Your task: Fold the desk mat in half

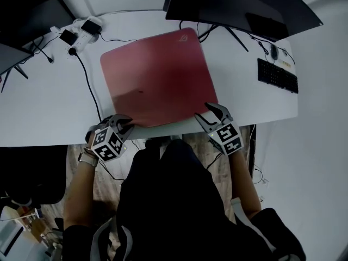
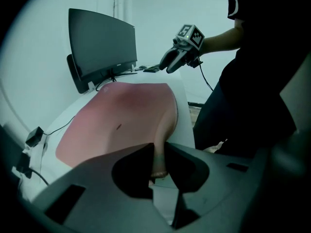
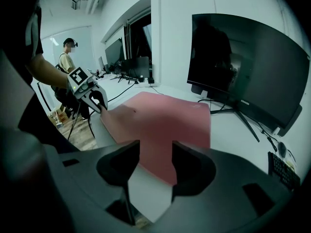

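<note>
On the white desk, right in front of the person, the red desk mat lay spread out and mostly flat, its far edge close to the foot of a dark curved monitor and its near edge running along the desk's front edge. Down at the near left corner, the left claw had its jaws pressed together on the mat's edge, and its own view showed it clearly: a thin strip of mat was pinched between the two jaws and curled up off the desk towards them, while the rest of the mat stayed flat behind. Over at the near right corner, the right claw stood spread, and its own view showed the jaws well apart with the mat's corner lying between them on the desk, the pads not pressing on it. Each claw carried its cube of square markers, and both pointed down and forward at the mat. A black keyboard sat well to the right of the mat, and a black cable ran down the desk just left of it from a cluster of plugs at the far left. Away in the background of the right gripper view, another person stood beside a row of desks.
</note>
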Motion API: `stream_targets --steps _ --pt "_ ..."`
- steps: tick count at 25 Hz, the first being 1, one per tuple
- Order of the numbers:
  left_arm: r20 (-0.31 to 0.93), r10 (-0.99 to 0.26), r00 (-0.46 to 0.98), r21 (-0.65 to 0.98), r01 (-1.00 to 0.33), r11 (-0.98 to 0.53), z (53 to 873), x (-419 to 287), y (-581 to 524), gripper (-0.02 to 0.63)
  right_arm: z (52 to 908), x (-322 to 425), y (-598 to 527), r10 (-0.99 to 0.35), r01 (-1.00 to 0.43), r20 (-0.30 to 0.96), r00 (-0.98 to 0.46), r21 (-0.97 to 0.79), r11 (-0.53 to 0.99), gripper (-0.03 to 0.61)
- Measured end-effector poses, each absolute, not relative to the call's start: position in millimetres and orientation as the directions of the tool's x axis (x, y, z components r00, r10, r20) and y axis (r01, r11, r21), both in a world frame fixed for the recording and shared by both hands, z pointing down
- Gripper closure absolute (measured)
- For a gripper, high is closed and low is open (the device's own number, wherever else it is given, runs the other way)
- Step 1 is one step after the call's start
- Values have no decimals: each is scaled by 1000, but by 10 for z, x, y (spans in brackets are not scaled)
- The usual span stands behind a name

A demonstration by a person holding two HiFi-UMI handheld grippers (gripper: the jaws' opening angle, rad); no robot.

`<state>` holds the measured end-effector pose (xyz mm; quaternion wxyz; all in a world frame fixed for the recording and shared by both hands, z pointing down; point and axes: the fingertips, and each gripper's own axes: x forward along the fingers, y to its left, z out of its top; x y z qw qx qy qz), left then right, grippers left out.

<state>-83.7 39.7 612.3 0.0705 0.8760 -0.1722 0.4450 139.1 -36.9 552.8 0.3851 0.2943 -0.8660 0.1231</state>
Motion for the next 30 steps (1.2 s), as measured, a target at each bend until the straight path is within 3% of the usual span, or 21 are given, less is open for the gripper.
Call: stream_targets --steps 10,20,30 --pt "738 -329 589 -98 -389 -916 5868 -889 147 552 5452 1416 -295 -378 -582 774 -507 16 813 330" --pt "713 -388 584 -141 -423 -895 5696 -940 -25 554 5495 1571 -394 -378 -546 809 -450 85 834 325" --pt "693 -448 565 -156 -490 -858 5555 -1051 -307 554 5708 1521 -568 -273 -392 876 -397 107 914 325"
